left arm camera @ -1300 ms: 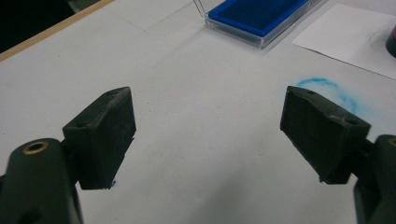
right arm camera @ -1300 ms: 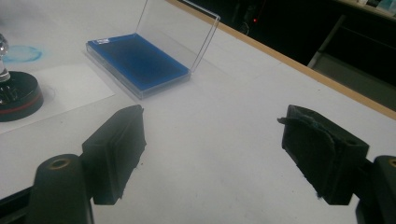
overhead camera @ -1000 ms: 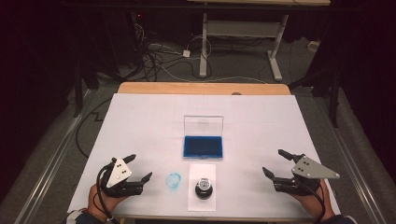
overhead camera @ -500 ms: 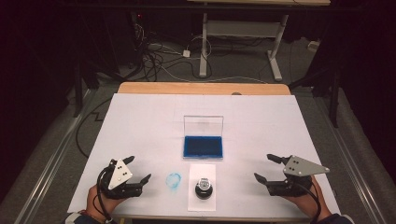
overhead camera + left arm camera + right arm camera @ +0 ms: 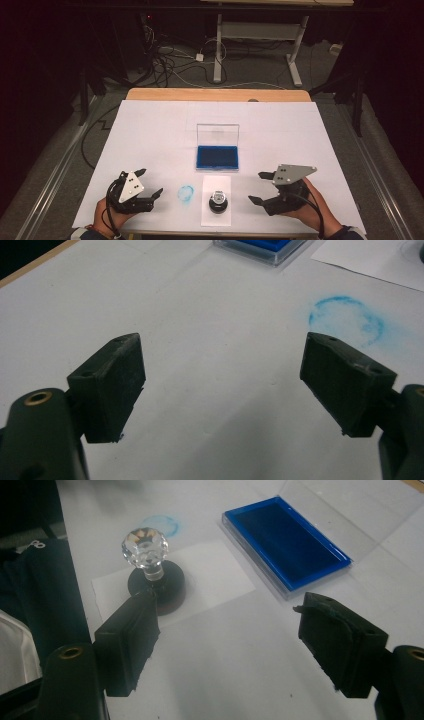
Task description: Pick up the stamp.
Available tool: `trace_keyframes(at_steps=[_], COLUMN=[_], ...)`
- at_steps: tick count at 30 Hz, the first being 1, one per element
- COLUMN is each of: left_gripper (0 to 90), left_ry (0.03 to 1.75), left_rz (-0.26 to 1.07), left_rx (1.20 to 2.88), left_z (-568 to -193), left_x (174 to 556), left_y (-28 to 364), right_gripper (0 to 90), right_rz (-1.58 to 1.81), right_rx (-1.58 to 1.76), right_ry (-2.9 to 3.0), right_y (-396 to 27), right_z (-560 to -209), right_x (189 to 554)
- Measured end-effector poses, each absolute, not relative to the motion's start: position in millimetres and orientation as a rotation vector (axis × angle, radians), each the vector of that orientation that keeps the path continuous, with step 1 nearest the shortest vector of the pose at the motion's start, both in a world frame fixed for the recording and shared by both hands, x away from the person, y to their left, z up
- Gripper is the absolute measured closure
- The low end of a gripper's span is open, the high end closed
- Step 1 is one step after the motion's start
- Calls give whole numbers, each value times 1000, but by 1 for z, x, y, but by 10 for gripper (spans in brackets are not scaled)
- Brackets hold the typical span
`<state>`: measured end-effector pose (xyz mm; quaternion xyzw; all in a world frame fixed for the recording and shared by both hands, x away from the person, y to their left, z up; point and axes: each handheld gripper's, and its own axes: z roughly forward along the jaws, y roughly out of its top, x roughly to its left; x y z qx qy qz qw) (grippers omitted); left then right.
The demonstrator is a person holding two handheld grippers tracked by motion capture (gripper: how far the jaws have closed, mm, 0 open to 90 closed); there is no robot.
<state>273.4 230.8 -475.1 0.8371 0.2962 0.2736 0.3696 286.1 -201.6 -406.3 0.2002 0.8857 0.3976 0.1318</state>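
A round black stamp [image 5: 218, 202] [image 5: 155, 582] with a faceted clear knob stands on a small white paper sheet [image 5: 216, 216] near the table's front edge. Behind it lies an open blue ink pad [image 5: 217, 156] [image 5: 285, 541] with its clear lid raised. A blue ring print [image 5: 186, 193] [image 5: 346, 318] marks the table cover left of the paper. My left gripper [image 5: 148, 182] [image 5: 222, 385] is open at the front left, nothing between its jaws. My right gripper [image 5: 261, 187] [image 5: 227, 640] is open to the right of the stamp, empty, with its jaws toward the stamp.
The white table cover [image 5: 150, 135] spreads over a wooden table whose far edge [image 5: 215, 94] shows. Beyond it stand a desk frame [image 5: 255, 35] and loose cables [image 5: 170, 65] on the dark floor.
My right gripper has moved left, closer to the stamp. My left gripper has edged slightly toward the front. The stamp and ink pad have not moved.
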Motion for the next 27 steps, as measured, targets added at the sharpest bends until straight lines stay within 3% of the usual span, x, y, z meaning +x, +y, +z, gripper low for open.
trace_keyframes(at_steps=[9, 27], left_gripper=[171, 171], left_ry=[752, 729], left_rz=[683, 674], left_rx=[2166, 2207], left_z=[-477, -479], left_x=[272, 272], left_y=[230, 226], right_gripper=[226, 372], right_rz=[1070, 939], right_rx=[454, 399], right_ry=[2715, 2856], right_y=[-138, -98], right_z=[-412, -438], right_x=[295, 302])
